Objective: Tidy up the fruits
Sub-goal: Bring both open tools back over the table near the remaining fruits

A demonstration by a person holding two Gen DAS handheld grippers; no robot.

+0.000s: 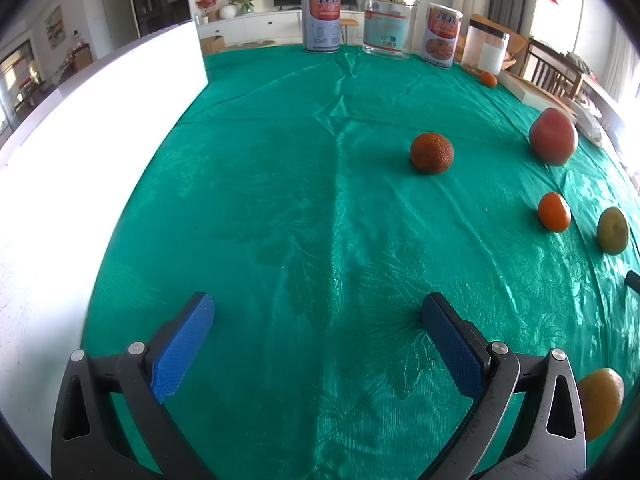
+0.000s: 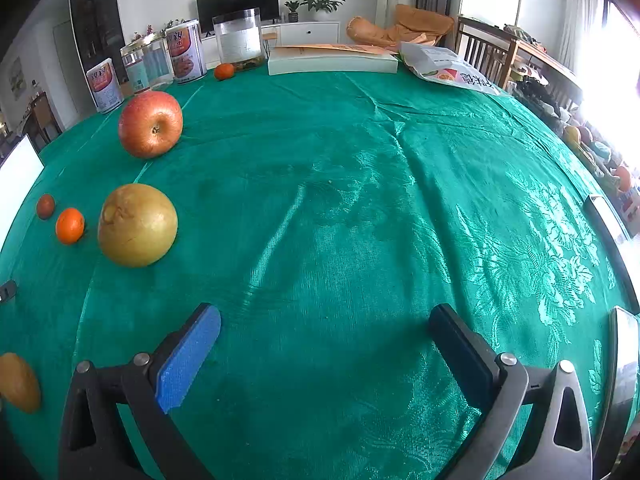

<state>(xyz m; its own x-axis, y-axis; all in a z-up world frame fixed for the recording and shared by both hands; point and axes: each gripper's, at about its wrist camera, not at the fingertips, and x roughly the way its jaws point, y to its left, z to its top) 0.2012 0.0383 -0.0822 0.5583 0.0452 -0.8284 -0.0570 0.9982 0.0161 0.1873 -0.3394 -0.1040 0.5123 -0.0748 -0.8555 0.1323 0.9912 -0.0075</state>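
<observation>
Loose fruits lie on the green tablecloth. In the left wrist view, a dark rough tangerine, a red apple, a small orange and a yellow-green pear sit to the right. A yellow fruit lies beside the right finger. My left gripper is open over bare cloth. The right wrist view has the apple, pear, small orange and tangerine on its left. My right gripper is open, with nothing between its fingers.
Two printed cans, a clear jar and another small orange stand at the far edge. A white board borders the left. A flat white box, a snack bag and metal trays line the back and right.
</observation>
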